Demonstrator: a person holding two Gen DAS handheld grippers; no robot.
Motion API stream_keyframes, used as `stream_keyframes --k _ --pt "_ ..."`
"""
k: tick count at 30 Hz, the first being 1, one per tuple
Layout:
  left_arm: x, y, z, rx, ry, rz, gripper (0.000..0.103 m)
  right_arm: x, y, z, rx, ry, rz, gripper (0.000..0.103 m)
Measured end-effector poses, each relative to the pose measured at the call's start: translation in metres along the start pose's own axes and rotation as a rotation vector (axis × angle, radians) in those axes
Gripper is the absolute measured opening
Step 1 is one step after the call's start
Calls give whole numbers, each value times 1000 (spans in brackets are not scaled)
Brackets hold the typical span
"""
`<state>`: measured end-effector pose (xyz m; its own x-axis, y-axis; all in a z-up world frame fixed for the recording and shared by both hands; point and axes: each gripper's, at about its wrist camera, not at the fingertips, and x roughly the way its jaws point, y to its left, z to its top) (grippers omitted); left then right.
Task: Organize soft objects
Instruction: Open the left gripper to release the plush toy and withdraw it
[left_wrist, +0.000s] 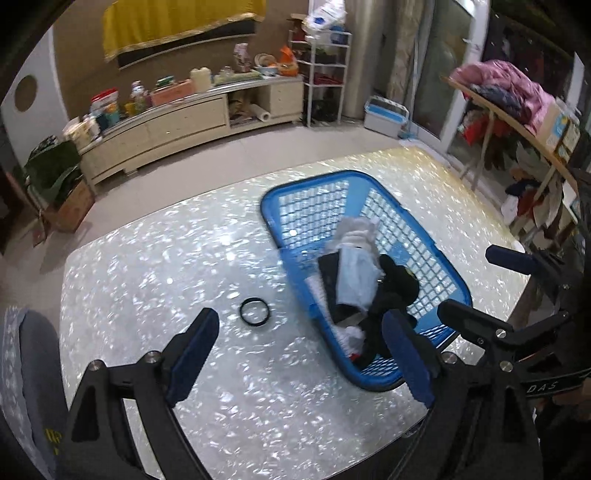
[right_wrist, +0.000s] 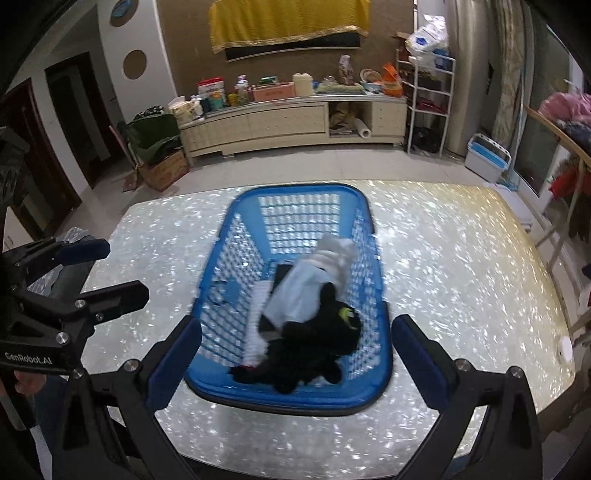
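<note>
A blue plastic basket (left_wrist: 436, 258) (right_wrist: 236, 258) stands on the shiny white table (left_wrist: 166, 258) (right_wrist: 461, 258). It holds soft things: a pale blue cloth (left_wrist: 356, 275) (right_wrist: 299, 291), a white cloth (left_wrist: 360, 230) (right_wrist: 338, 249) and black fabric (left_wrist: 400, 284) (right_wrist: 314, 350). A black hair band (left_wrist: 254, 312) lies on the table left of the basket. My left gripper (left_wrist: 303, 354) is open and empty, above the table at the basket's near left corner. My right gripper (right_wrist: 295, 362) is open and empty, straddling the basket's near end. It also shows at the right of the left wrist view (left_wrist: 476, 288).
A grey chair (left_wrist: 29, 369) stands at the table's left edge. A long cream cabinet (right_wrist: 295, 122) with clutter lines the far wall. A white shelf rack (right_wrist: 428, 107), a blue-white bin (right_wrist: 487, 158) and a clothes-laden wooden rack (left_wrist: 517, 110) stand at the right.
</note>
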<state>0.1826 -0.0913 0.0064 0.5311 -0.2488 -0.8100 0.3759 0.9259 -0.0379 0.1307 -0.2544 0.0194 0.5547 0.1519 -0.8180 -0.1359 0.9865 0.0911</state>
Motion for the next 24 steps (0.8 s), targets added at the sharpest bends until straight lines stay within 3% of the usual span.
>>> stream_keyframes --k 12,24 --pt "-29 79 -34 -136 -49 84 89 30 68 11 -114 28 68 103" --pt "-18 134 -65 -209 11 143 89 78 116 19 -177 86 70 103"
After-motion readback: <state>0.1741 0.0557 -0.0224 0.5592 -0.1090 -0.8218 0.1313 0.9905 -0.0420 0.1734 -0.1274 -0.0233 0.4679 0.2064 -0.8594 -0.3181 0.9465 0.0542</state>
